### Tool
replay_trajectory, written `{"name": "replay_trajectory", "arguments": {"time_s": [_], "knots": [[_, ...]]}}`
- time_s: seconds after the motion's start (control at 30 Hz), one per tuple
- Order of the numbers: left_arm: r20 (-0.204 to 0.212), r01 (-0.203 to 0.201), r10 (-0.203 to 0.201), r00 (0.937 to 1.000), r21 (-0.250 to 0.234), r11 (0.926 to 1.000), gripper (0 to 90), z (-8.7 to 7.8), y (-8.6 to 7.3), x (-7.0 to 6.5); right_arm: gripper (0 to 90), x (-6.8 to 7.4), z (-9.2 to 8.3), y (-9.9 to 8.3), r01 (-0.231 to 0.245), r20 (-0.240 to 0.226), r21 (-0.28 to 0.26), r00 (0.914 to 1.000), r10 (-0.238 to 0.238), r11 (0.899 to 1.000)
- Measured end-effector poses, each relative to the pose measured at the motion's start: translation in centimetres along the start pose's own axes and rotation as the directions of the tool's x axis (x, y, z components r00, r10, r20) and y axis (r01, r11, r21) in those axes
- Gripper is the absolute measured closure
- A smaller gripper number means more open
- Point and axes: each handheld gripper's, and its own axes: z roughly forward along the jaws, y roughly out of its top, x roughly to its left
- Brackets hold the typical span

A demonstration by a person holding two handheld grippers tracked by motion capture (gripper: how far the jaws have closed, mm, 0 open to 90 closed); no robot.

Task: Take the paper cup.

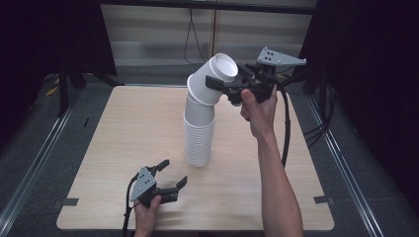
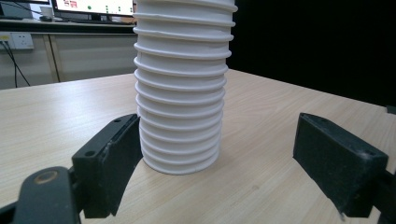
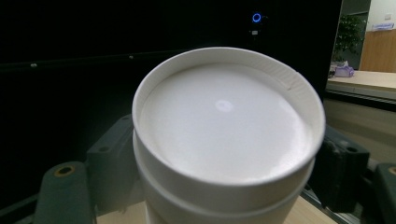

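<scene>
the right gripper has its fingers pinching the top cups, tipped sideways off the stack that stands mid-counter. the lift looks only begun: the tilted cups sit partly nested, not yet free. what's left, i judge, is pulling them clear and setting them down. the left gripper rests low near the stack's base, fingers spread, touching nothing. the cups are plain white; no brand or writing can be read.

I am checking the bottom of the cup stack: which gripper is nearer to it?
Left. The left gripper sits low beside the stack's base, apart; the right gripper is high, clamped on the top cups.
</scene>
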Motion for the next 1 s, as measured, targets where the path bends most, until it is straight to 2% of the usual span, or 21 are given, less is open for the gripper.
{"name": "replay_trajectory", "arguments": {"time_s": [0.13, 0.27, 0.63, 0.73, 0.77, 1.0], "knots": [[0.0, 0.0, 0.0, 1.0, 0.0, 1.0, 15.4, 0.0, 0.0, 0.0, 21.7, 0.1, -0.3, -0.1, -0.003, -0.002, -0.022, 1.0, 0.003, 1.0], [0.004, -0.006, 0.006, 1.0, 0.005, 1.0, 15.3, 0.0, 0.0, 0.1, 21.7, 0.1, -0.9, -0.2, -0.018, -0.007, -0.068, 0.9998, 0.018, 0.997], [0.004, -0.011, 0.011, 0.9999, 0.006, 0.9999, 15.4, 0.0, 0.0, 0.2, 21.7, 0.6, -2.5, -0.8, -0.007, -0.007, -0.085, 1.0, 0.007, 0.996], [0.009, 0.001, -0.001, 1.0, 0.002, 1.0, 15.6, 0.0, 0.0, 0.1, 21.8, 0.6, -3.2, -1.2, -0.013, -0.012, -0.098, 0.9999, 0.012, 0.995], [0.01, -0.008, 0.008, 0.9999, 0.006, 1.0, 15.6, 0.0, 0.0, 0.2, 21.7, 0.7, -3.4, -1.3, -0.015, -0.015, -0.103, 0.9998, 0.013, 0.995], [0.014, 0.002, -0.002, 0.9999, 0.004, 1.0, 15.7, 0.0, 0.0, 0.1, 21.7, 0.6, -4.8, -1.8, -0.025, -0.002, -0.127, 0.9997, 0.025, 0.992]]}}
